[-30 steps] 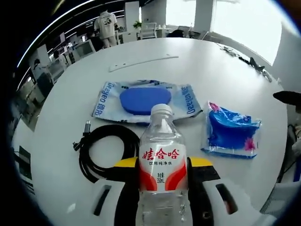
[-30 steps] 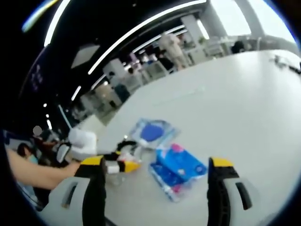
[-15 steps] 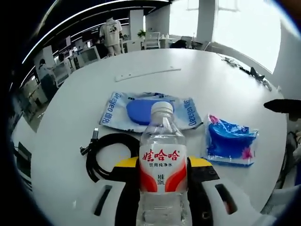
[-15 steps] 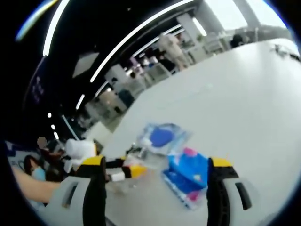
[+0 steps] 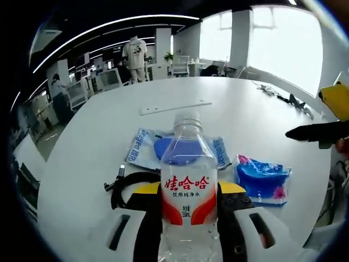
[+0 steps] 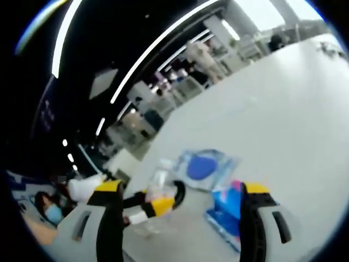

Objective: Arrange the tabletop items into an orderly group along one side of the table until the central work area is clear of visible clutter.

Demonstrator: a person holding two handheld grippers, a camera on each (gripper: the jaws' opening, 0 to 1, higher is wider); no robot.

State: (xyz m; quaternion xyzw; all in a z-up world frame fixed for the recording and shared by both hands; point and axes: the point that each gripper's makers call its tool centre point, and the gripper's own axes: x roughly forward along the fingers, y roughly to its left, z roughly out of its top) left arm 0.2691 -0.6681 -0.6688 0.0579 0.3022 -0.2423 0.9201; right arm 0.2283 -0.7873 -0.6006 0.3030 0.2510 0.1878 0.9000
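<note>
Between left gripper (image 5: pixel 188 199) jaws: water bottle (image 5: pixel 188 180), squeezed tight, upright. Beyond jaws on table (image 5: pixel 92 136): black cable (image 5: pixel 122 183), white pack with blue pad (image 5: pixel 163 150), blue packet (image 5: pixel 263 176). Right gripper (image 6: pixel 180 215) jaws wide apart, holding nothing. Good way: keep bottle straight, set down softly beside packs, then let go.

A person in a white top (image 5: pixel 134 53) stands with back turned beyond the far edge of the round white table (image 5: pixel 82 142), among office desks and chairs (image 5: pixel 180 65). Bright windows (image 5: pixel 283 46) rise behind the table to the right, while strip ceiling lights (image 5: pixel 109 26) curve overhead.
</note>
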